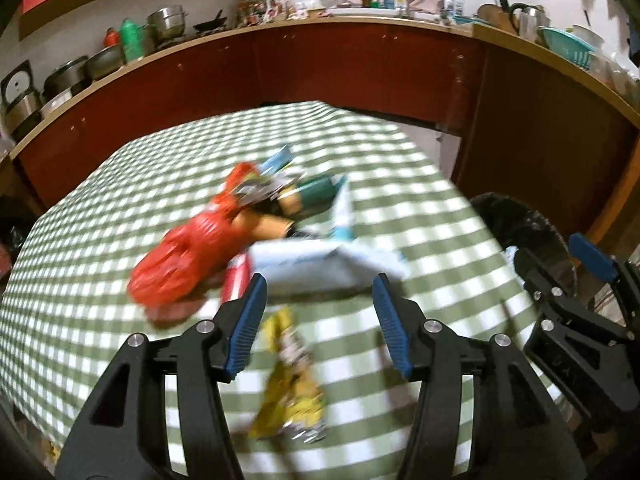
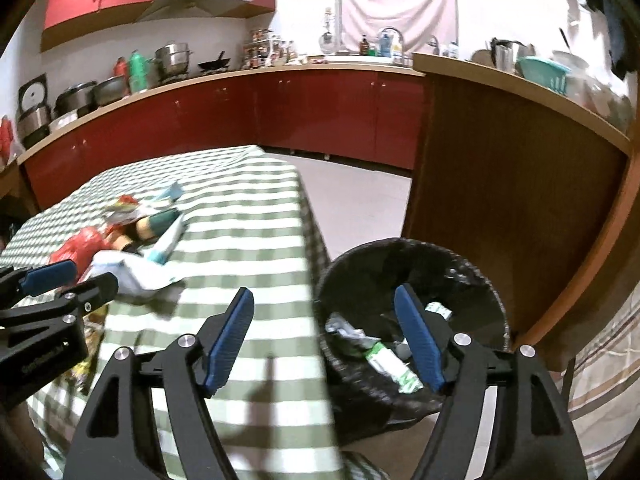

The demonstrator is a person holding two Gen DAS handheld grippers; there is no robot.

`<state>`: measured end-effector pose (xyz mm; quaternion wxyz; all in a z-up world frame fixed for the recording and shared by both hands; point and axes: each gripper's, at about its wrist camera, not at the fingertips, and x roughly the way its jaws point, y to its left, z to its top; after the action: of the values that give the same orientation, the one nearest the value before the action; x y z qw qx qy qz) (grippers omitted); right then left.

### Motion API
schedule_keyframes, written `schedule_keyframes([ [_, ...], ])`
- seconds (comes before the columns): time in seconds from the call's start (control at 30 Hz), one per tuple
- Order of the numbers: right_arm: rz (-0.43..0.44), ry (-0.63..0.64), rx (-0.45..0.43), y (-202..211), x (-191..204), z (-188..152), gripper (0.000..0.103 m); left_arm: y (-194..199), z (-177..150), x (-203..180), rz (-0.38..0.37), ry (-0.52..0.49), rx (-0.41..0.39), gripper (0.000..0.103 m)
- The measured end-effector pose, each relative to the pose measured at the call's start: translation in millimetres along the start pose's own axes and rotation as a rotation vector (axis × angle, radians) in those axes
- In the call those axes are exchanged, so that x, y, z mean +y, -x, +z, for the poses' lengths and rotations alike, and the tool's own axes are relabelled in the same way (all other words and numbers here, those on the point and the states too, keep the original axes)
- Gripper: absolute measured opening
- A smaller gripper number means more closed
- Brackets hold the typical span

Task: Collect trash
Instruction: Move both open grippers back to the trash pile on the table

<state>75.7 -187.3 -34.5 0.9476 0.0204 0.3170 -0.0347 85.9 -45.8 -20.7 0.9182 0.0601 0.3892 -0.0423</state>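
Kitchen, red cabinets; green-and-white checked tablecloth (image 1: 420, 208) at frame centre. Left gripper (image 1: 318, 320) spread, empty, over a blurred yellow crinkled wrapper (image 1: 294, 384); the red plastic bag (image 1: 180, 264) and white paper packet (image 1: 316, 258) lie just beyond. Right gripper (image 2: 324, 340) spread, empty, above the table edge and black-lined round trash bin (image 2: 484, 276), lower right, holding wrappers.

A heap of wrappers (image 1: 256, 224) lies at mid-frame on the table (image 1: 80, 280), with one wrapper (image 1: 292, 380) apart below it. The bin (image 2: 412, 320) stands at the table's right edge, holding cartons (image 2: 392, 364). The counter (image 1: 280, 28) runs behind.
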Motion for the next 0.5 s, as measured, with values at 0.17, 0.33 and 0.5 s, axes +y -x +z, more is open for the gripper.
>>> schedule_keyframes([
  [0.17,0.017,0.027,0.015,4.5,20.4,-7.9,0.071,2.0,-19.6,22.9,0.017,0.018,0.025,0.058],
  [0.33,0.021,0.052,0.015,12.2,33.3,-14.5,0.071,-0.5,-37.2,30.9,-0.005,0.029,0.062,0.061],
  [0.5,0.028,0.073,0.011,17.3,42.3,-17.9,0.071,-7.2,-44.0,29.5,-0.016,0.022,0.077,0.060],
])
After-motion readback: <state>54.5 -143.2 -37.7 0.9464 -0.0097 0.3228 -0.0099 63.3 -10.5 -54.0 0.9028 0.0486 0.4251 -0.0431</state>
